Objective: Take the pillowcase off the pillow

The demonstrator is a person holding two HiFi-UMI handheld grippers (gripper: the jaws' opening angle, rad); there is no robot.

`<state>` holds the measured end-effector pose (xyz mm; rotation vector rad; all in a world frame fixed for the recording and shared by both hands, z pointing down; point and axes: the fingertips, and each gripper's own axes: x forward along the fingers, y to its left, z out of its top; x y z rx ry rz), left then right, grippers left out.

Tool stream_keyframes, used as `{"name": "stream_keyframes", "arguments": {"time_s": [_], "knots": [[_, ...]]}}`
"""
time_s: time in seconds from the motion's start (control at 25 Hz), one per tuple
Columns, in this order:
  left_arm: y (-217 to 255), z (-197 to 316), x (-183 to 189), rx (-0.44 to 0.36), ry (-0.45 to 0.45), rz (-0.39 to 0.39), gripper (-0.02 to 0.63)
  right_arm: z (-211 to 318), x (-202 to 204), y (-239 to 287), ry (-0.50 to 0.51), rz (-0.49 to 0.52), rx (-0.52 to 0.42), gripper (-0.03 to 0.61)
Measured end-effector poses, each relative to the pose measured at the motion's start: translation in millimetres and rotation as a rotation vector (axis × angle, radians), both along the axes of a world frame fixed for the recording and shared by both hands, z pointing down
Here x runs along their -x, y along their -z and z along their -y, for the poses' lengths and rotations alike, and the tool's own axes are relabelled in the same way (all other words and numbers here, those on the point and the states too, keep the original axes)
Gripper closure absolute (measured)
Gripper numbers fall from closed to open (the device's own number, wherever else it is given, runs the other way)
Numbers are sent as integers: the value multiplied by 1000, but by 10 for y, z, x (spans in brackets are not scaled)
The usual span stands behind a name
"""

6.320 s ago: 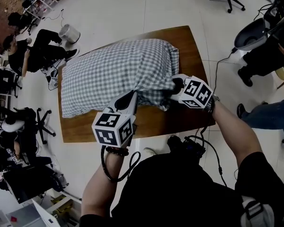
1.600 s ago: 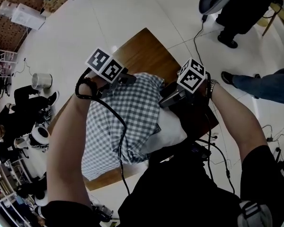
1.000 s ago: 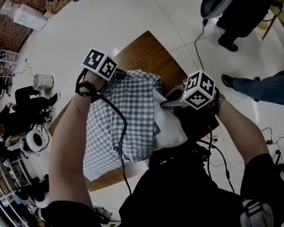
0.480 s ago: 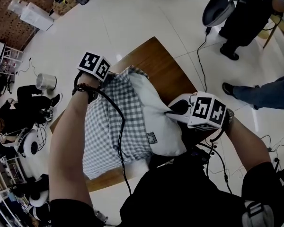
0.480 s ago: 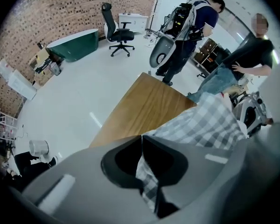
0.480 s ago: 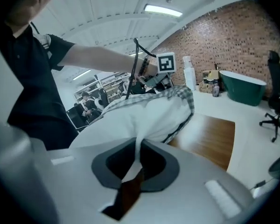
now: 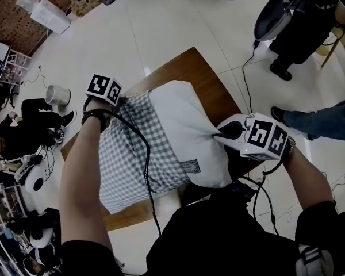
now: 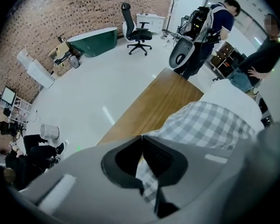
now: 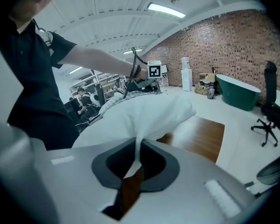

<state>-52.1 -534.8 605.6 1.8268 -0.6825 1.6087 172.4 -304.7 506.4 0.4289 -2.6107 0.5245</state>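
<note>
We stand in a large open lab-like workroom; we see a brick wall, a glossy white floor, an office chair, a green bathtub, a seated person beyond the table.

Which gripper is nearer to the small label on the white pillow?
Right. The right gripper pinches the pillow near the label; the left gripper grips the pillowcase at the far end.
</note>
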Motion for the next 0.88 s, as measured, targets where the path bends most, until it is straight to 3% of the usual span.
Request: {"name": "stream_keyframes", "arguments": {"time_s": [0.52,0.72,0.88], "knots": [[-79,-104,567,-58,92,15,601,82,-95,-284,-40,-77,19,561],[-108,-322,602,-89,9,-34,595,-7,82,-388,-54,-132,-7,554],[-85,-378,517,-147,20,-102,565,22,70,-502,-70,-148,-26,531]]}}
